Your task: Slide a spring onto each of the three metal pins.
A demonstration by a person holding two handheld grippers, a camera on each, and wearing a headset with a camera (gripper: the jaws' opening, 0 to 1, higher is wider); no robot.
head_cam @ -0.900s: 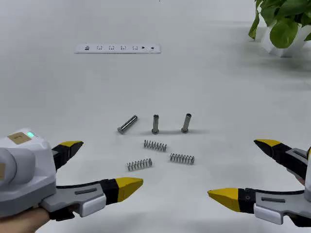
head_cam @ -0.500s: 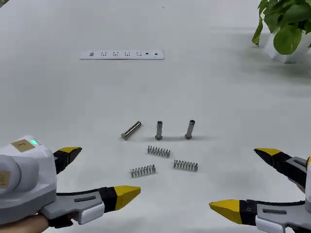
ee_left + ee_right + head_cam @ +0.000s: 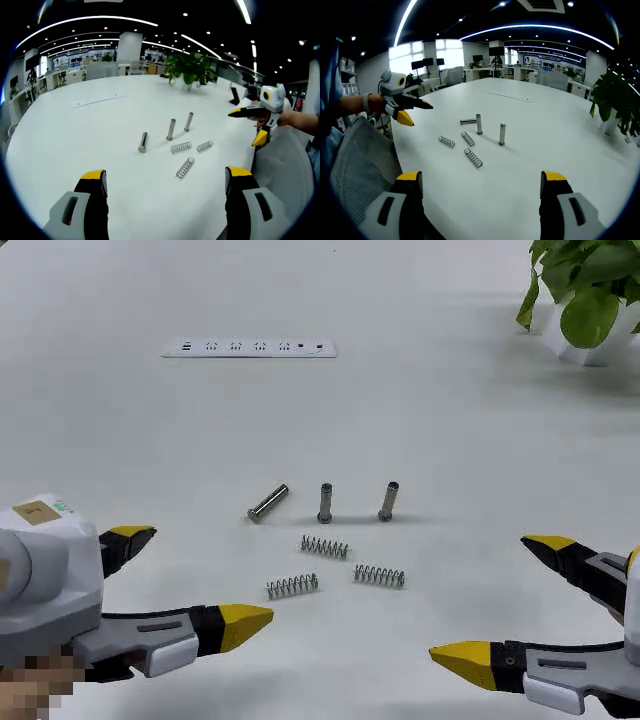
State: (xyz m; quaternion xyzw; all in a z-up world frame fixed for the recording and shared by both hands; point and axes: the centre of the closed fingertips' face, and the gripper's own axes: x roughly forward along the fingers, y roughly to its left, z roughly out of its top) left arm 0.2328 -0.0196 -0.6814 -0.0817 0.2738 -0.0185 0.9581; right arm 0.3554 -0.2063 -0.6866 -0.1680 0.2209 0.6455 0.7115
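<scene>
Springs [image 3: 324, 547] may roll and standing pins [image 3: 325, 502] may tip if we bump them. Our left gripper [image 3: 190, 575] and right gripper [image 3: 500, 597] are spread wide.

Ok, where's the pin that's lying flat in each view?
Head view: lying pin, left end of the pin row, just left of centre.
Left gripper view: left of centre, again the row's left end.
Right gripper view: left of centre, just left of an upright pin.
Shared landmark: the power strip, beyond the pins in every view.
</scene>
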